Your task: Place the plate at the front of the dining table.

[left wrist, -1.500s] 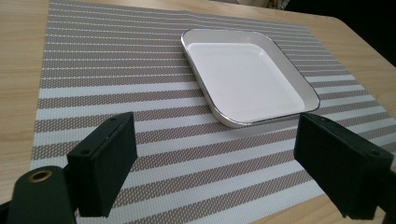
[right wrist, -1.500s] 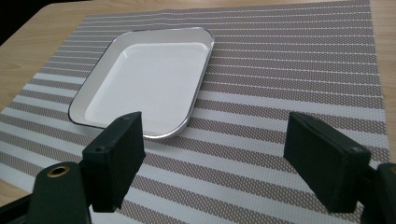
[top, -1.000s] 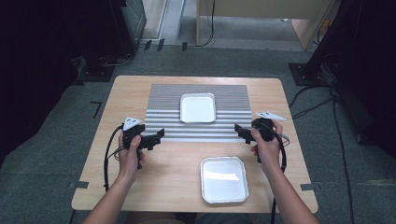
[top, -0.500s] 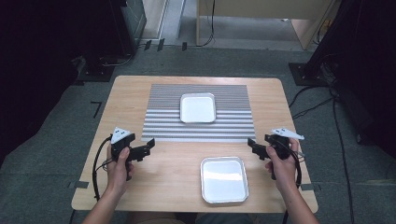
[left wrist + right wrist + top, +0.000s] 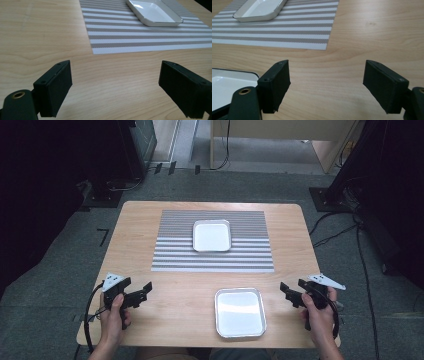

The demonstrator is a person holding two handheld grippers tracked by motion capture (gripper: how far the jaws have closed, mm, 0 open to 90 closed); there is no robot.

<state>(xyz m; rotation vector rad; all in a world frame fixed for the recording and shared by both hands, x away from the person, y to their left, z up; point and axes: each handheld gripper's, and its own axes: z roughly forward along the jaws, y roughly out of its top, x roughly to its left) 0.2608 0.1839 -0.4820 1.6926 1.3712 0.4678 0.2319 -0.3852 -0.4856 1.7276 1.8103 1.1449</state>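
A small white tray sits on the grey-and-white striped mat at the table's middle back. A larger metal-rimmed white tray lies on the bare wood near the front edge. My left gripper is held low at the front left, open and empty; its jaws stand wide apart over bare wood, with the mat and small tray ahead. My right gripper is open at the front right, just right of the larger tray; nothing lies between its jaws.
The wooden table has rounded corners and stands on a grey floor. Cables run on the floor to the right. Dark equipment stands at the far left and right. Both trays look empty.
Both hands have drawn back from the mat's front corners toward the table's front edge and spread outward. Both grippers have stayed open. The trays have not moved.
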